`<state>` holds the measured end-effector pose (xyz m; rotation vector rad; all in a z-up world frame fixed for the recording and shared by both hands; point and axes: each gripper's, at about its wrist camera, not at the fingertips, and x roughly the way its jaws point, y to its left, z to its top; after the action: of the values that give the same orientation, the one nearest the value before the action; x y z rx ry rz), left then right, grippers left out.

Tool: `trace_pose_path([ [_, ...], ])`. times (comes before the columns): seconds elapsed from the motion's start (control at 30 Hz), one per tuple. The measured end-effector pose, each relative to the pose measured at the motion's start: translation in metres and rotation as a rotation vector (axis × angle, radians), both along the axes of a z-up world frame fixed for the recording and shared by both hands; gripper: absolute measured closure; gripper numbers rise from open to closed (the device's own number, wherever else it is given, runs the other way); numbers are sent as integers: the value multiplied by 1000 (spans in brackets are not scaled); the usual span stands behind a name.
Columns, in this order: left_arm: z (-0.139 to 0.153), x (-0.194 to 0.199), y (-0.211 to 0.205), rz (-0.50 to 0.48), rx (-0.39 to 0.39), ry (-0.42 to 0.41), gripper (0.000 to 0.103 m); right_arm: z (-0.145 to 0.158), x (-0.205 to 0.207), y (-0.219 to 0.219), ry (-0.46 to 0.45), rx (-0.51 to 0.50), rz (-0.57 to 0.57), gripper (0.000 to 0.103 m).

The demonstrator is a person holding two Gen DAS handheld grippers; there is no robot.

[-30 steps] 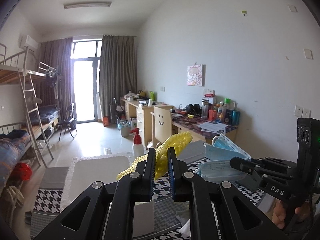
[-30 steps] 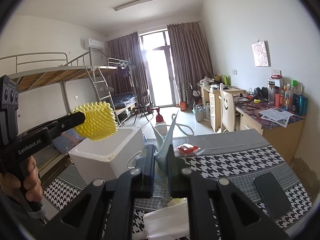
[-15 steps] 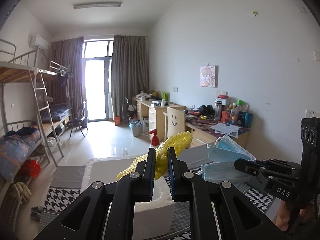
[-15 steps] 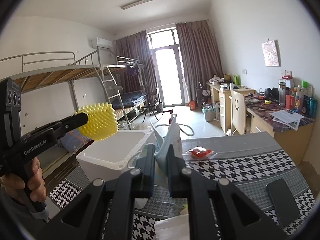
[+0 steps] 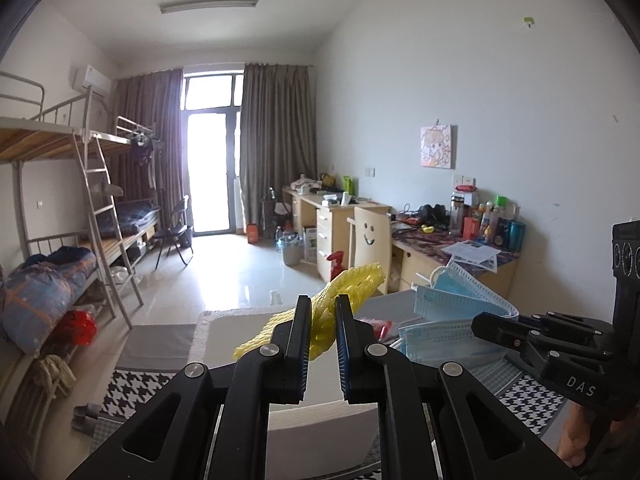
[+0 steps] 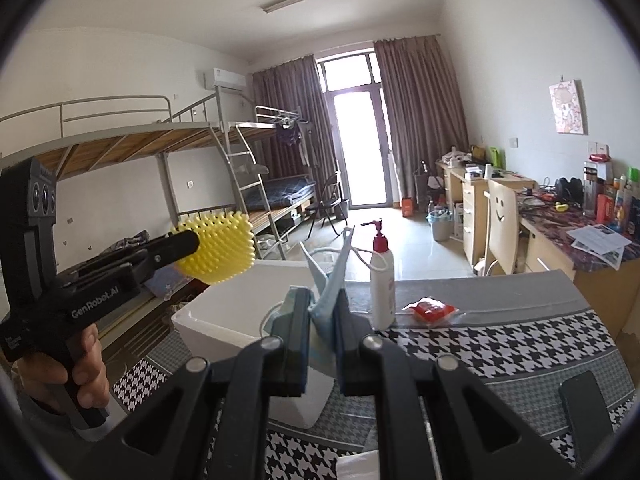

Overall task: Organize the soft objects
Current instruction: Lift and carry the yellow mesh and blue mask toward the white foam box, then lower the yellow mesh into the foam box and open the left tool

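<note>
My left gripper [image 5: 322,320] is shut on a yellow foam net sleeve [image 5: 352,284], held in the air above a white foam box [image 5: 240,340]. In the right wrist view the left gripper [image 6: 188,244] shows at left with the yellow sleeve [image 6: 220,246] over the white box [image 6: 248,300]. My right gripper [image 6: 322,312] is shut on a stack of blue face masks [image 6: 330,276], held above the box's near corner. In the left wrist view the right gripper [image 5: 480,326] holds the blue masks [image 5: 452,312] at right.
A table with a houndstooth cloth [image 6: 500,344] carries a white pump bottle with a red top [image 6: 382,276], a red packet [image 6: 432,309], a dark phone [image 6: 588,404] and white tissue [image 6: 356,464] at the near edge. Beyond are a bunk bed [image 6: 160,152] and desks [image 6: 520,224].
Both grippers rose and pulled back a little over the white box, each still holding its item. The pump bottle has come into the right wrist view.
</note>
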<state>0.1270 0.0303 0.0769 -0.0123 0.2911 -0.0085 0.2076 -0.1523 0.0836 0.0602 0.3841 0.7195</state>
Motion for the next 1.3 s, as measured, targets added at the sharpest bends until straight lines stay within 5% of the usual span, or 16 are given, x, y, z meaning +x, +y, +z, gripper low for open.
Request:
trace_pose_path([
  [1.07, -32, 48, 33, 46, -29, 148, 89, -6, 26, 28, 52, -28, 4, 89],
  [1.1, -33, 50, 36, 46, -33, 160, 87, -7, 27, 28, 53, -28, 3, 89],
  [1.2, -34, 52, 38, 47, -43, 171, 61, -8, 27, 27, 55, -28, -4, 89],
  [1.27, -32, 49, 40, 62, -37, 158, 35, -8, 27, 27, 55, -28, -8, 89],
  [1.3, -31, 48, 40, 66, -35, 152, 33, -7, 27, 27, 54, -28, -10, 89],
])
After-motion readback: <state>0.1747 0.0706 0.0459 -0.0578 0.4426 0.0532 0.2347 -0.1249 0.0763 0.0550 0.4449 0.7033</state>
